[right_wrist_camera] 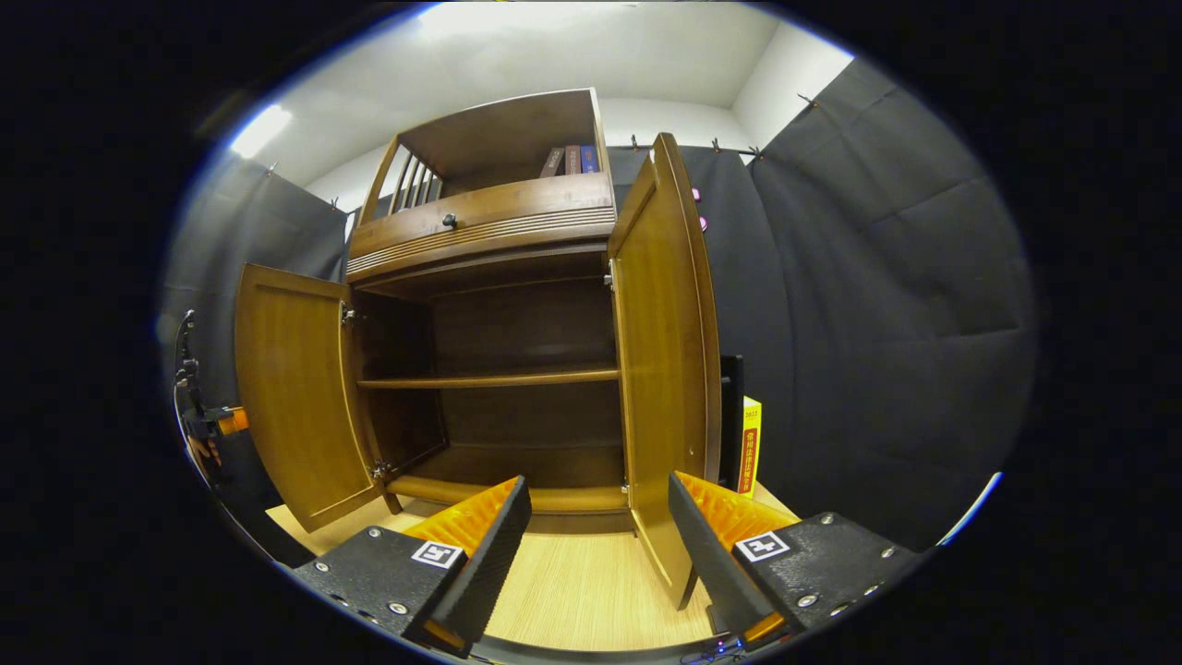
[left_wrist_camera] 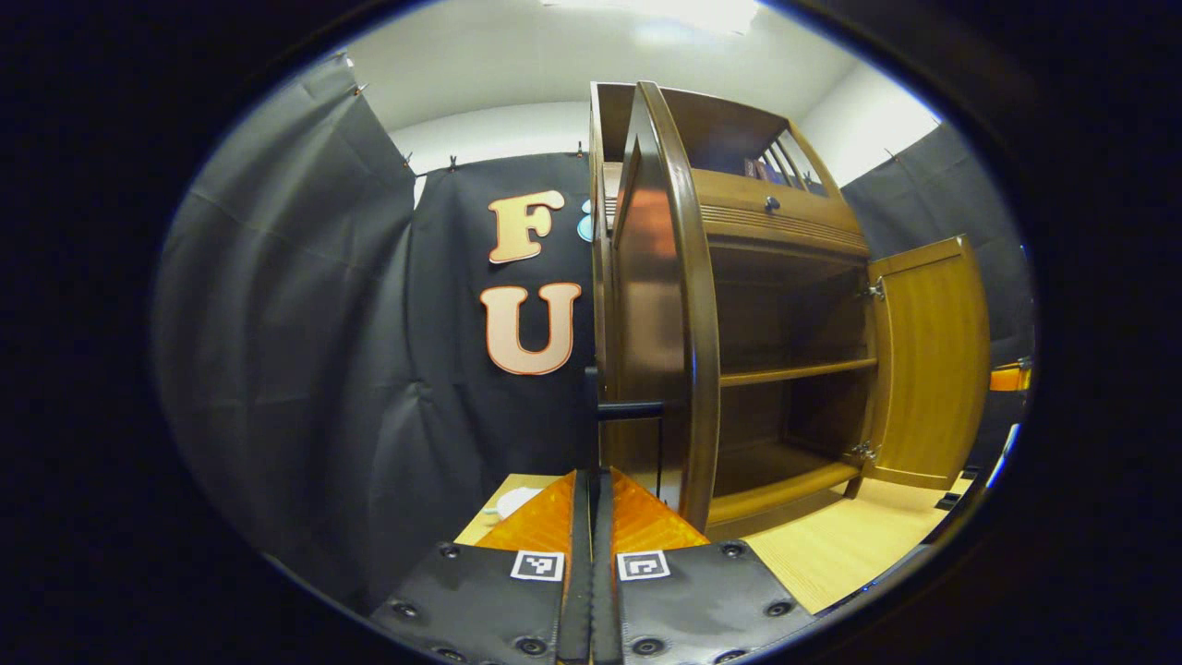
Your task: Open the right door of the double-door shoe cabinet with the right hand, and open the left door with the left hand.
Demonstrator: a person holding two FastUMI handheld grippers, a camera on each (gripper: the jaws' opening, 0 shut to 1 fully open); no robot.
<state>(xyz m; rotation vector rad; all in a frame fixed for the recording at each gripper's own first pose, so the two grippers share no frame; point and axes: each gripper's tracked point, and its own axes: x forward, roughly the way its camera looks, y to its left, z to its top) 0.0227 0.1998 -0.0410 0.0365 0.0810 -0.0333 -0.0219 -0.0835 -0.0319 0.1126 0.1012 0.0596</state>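
The wooden shoe cabinet (right_wrist_camera: 517,222) stands with both doors swung wide and its inner shelf (right_wrist_camera: 489,379) bare. In the left gripper view the left door (left_wrist_camera: 665,305) is edge-on right in front of me. My left gripper (left_wrist_camera: 591,476) is shut on that door's dark handle (left_wrist_camera: 628,407). The right door (left_wrist_camera: 923,360) hangs open farther off. In the right gripper view my right gripper (right_wrist_camera: 596,517) is open, just in front of the right door (right_wrist_camera: 660,351), gripping nothing. The left door (right_wrist_camera: 295,388) stands open at the far left, where the left gripper (right_wrist_camera: 217,422) and a hand show behind it.
A drawer with a small knob (right_wrist_camera: 450,220) sits above the doors, with books (right_wrist_camera: 568,159) on the top shelf. A yellow book (right_wrist_camera: 750,443) leans right of the cabinet. The cabinet rests on a light wooden surface (right_wrist_camera: 572,582); black cloth walls hang close around.
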